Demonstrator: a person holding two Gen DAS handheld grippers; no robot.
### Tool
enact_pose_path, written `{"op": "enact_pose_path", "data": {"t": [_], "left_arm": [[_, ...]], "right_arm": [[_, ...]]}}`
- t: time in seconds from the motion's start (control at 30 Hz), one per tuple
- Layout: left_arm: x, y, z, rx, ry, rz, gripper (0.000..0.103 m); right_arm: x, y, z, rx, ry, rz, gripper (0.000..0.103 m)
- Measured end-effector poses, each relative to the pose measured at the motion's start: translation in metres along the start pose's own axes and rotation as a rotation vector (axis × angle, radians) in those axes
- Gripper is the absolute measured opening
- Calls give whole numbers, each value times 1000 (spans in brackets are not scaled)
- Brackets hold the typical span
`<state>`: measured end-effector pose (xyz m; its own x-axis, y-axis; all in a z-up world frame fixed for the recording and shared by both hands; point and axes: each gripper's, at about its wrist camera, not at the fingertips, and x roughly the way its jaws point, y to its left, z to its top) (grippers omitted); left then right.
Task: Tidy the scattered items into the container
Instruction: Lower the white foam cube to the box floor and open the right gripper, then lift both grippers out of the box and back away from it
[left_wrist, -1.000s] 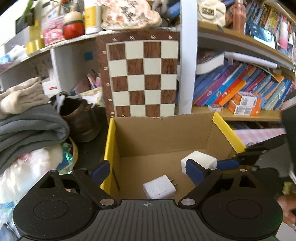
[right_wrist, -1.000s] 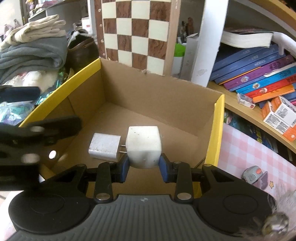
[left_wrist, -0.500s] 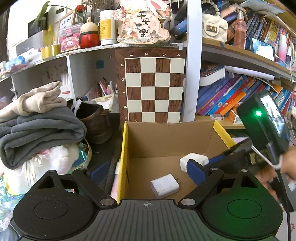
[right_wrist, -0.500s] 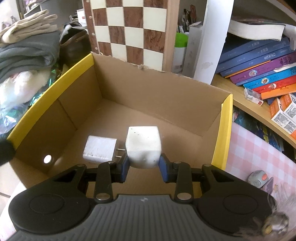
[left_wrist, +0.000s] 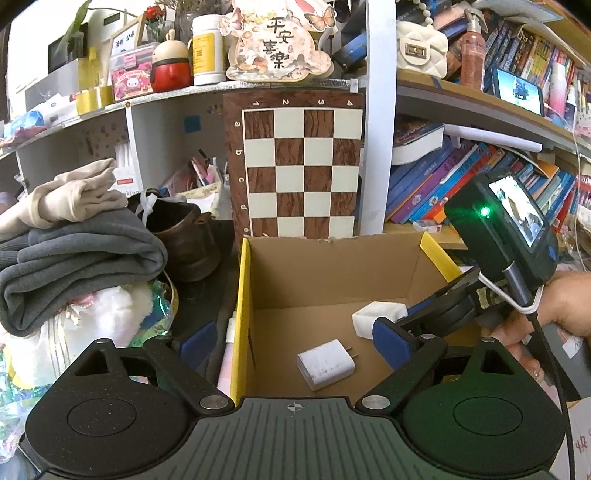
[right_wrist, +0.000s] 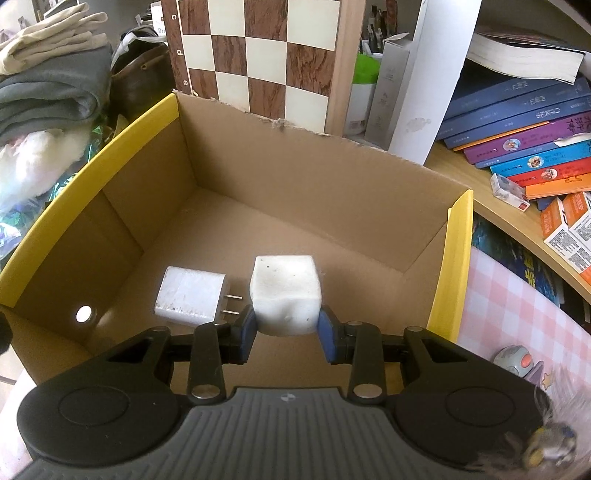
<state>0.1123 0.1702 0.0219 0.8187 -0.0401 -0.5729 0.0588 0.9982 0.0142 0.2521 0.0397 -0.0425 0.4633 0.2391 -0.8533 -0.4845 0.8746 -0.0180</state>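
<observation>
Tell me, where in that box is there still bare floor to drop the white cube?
The cardboard box floor is bare behind the white cube toward the back wall, and rightward. The charger crowds the near left.

Background: chessboard (left_wrist: 301, 171) upright against a shelf; folded grey garment (left_wrist: 79, 266) beside a brown shoe (left_wrist: 183, 236); stacked books (right_wrist: 517, 144) at right.

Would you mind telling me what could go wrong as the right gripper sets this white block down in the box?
1. The white block sits right beside the charger, near its prongs; lowering it could knock or land on them.
2. The right gripper pinches only the block's lower end, so it might tip or slip before release.
</observation>
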Motion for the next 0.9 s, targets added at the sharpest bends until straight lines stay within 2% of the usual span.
{"op": "enact_pose_path", "data": {"t": [0.33, 0.6, 0.73, 0.9], "left_arm": [[-1, -2, -1, 5, 6, -8, 93], [-4, -1, 0, 0, 4, 0, 93], [-7, -3, 0, 4, 2, 1, 93], [-10, -4, 1, 4, 4, 4, 93]], "right_arm": [[0, 1, 2, -11, -6, -18, 34], [-13, 2, 4, -12, -49, -15, 53], [-20, 1, 3, -4, -59, -7, 55], [-34, 1, 1, 6, -80, 12, 62]]}}
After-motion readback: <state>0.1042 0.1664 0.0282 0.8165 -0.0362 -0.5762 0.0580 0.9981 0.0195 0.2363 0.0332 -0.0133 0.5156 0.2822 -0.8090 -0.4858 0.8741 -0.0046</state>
